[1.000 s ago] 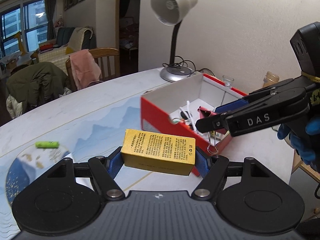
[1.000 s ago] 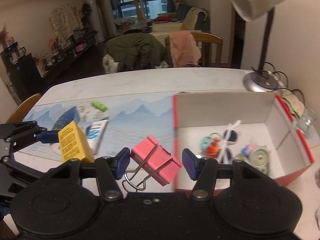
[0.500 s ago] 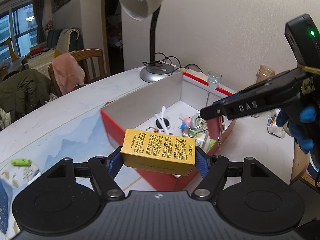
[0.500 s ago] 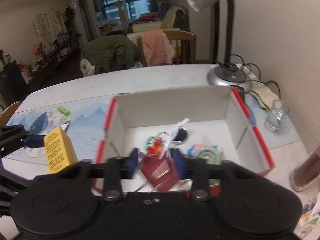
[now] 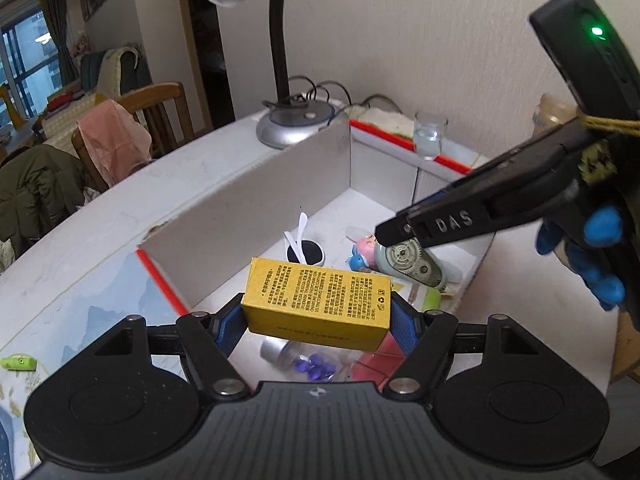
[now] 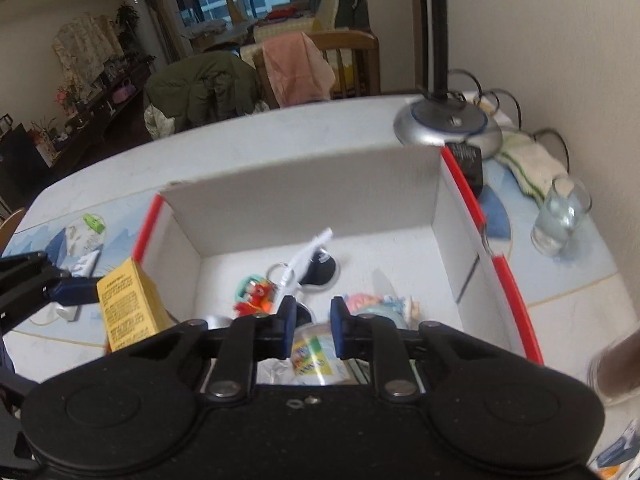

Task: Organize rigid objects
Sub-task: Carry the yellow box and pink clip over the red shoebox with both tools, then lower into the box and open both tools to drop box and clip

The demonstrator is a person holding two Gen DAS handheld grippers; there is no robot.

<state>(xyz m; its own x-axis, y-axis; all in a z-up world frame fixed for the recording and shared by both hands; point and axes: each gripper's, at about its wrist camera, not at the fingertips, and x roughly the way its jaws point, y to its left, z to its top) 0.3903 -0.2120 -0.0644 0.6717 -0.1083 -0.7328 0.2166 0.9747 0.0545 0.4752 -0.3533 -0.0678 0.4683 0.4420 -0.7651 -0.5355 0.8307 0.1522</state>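
The left gripper (image 5: 318, 316), clamped across the ends of a yellow carton (image 5: 318, 304), hangs at the near-left corner of an open red-and-white box (image 5: 248, 216) on the bench (image 5: 120, 208). The right gripper (image 6: 310, 330) sits low over the box interior with its blue pads (image 6: 340, 330) a narrow gap apart and nothing between them; a pink binder clip (image 5: 376, 362) appears to lie on the box floor under the carton, though the view there is partly blocked.

The step in hand looks like the drop-off: one load seems delivered and the carton is next. That move calls for carrying the carton past the near wall, lowering it into a free patch of floor, and parting the pads without knocking the items below.

Already in the box: a white spoon (image 6: 306, 254) propped on a round black disc (image 6: 320, 272), a small red-and-teal keyring toy (image 6: 254, 294), a pale green correction-tape dispenser (image 5: 412, 266), a pink-and-blue figurine (image 5: 364, 254) and a clear bottle with purple contents (image 5: 308, 360). A green clip-like object (image 5: 18, 362) waits outside on the bench, well apart from the box. A lamp base (image 6: 448, 128) and a drinking glass (image 6: 562, 218) stand beyond the box's far and right walls.
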